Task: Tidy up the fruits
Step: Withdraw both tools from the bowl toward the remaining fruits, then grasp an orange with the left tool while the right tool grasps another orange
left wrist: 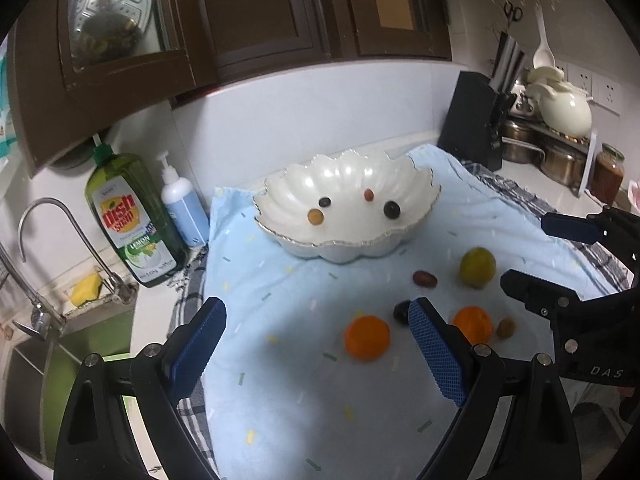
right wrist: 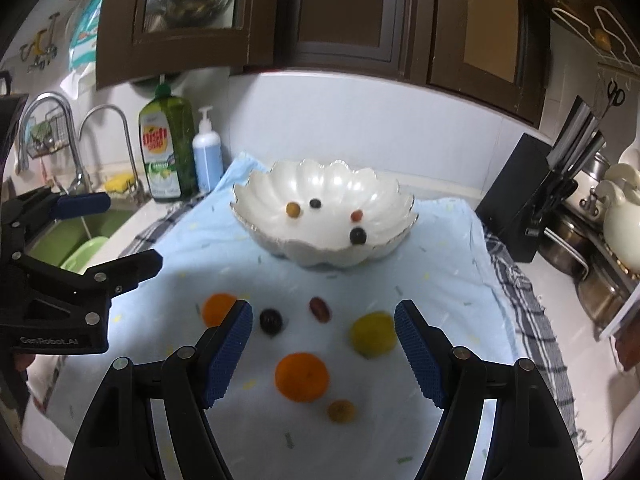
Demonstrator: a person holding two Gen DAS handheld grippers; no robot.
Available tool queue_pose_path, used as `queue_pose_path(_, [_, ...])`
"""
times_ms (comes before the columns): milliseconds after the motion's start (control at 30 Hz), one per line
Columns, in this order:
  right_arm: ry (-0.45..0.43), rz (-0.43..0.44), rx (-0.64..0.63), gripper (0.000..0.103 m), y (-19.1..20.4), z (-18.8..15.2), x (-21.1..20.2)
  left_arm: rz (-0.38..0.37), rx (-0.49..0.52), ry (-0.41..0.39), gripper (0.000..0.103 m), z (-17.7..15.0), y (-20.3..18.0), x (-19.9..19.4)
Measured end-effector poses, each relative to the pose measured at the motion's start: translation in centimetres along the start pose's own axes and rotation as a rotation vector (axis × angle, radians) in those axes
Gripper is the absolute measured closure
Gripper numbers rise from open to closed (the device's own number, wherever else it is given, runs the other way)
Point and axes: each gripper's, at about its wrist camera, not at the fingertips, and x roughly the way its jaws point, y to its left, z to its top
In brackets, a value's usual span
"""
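A white scalloped bowl [left wrist: 348, 184] [right wrist: 320, 188] stands at the back of a light blue cloth [left wrist: 280, 380] [right wrist: 160, 264] and holds several small fruits. On the cloth lie two oranges [left wrist: 367, 338] [right wrist: 302, 376], a yellow-green fruit [left wrist: 477, 268] [right wrist: 372, 334], a dark grape [right wrist: 271, 321], a red grape [left wrist: 425, 279] [right wrist: 320, 309] and a small brown fruit [left wrist: 506, 328] [right wrist: 341, 411]. My left gripper [left wrist: 318, 340] is open and empty over the cloth's front. My right gripper [right wrist: 324, 334] is open and empty above the loose fruits; it also shows in the left wrist view [left wrist: 532, 248].
A green dish soap bottle [left wrist: 128, 216] [right wrist: 166, 148], a blue pump bottle [left wrist: 184, 200] and a sink with faucet [left wrist: 72, 240] are to the left. A black knife block [left wrist: 474, 124] [right wrist: 524, 200], a white teapot [left wrist: 564, 104] and steel pots [right wrist: 592, 272] stand at the right.
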Motion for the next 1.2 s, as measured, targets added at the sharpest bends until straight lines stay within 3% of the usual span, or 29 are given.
queue_pose_path(767, [0.184,0.013,0.008,0.030,1.0,-4.3,5.9,-0.126,0.043,0.098,0.018,-4.3,-1.3,7.2])
queue_pose_path(1200, [0.233,0.070,0.046,0.042,0.9,-4.9,8.1,-0.162,0.057,0.114,0.031,-4.3,-2.3,9.9])
